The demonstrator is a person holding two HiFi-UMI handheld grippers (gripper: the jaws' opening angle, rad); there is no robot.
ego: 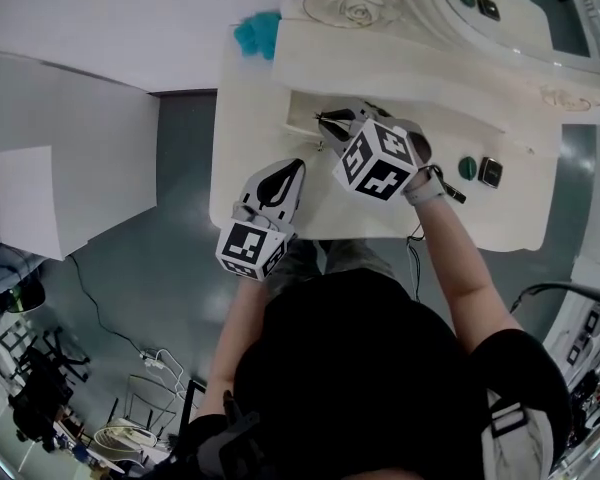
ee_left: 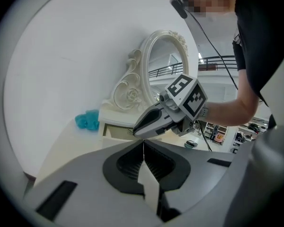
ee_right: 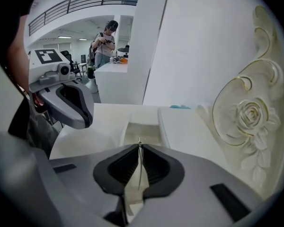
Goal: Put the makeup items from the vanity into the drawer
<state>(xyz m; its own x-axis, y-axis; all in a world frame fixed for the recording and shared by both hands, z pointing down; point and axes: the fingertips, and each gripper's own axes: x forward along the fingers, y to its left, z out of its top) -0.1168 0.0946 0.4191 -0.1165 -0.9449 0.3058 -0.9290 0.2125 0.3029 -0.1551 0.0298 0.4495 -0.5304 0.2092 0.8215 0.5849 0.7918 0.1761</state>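
While the round green pot (ego: 467,168) and the dark square compact (ego: 491,172) sit side by side on the right part of the vanity (ego: 250,158), neither one is in the drawer (ee_right: 141,126), so most of your task is yet to do. What you do have is the drawer standing open beneath the carved base of the mirror (ee_left: 166,63). The part of its inside that shows looks pale and bare. I judge that nothing has gone in, though some of it is hidden.

Your right gripper (ego: 322,118) has its tips over the open drawer, jaws pressed together with nothing between them. Your left gripper (ego: 296,166) is just beside it, over bare vanity top, jaws likewise together and empty. Both items lie near your right wrist, apart from either set of jaws.

As I read it, each item needs its own trip: open a claw, take the item, carry it across and let it go in the drawer. A teal thing (ego: 255,33) sits at the far corner; you cannot tell from here whether it counts as makeup.
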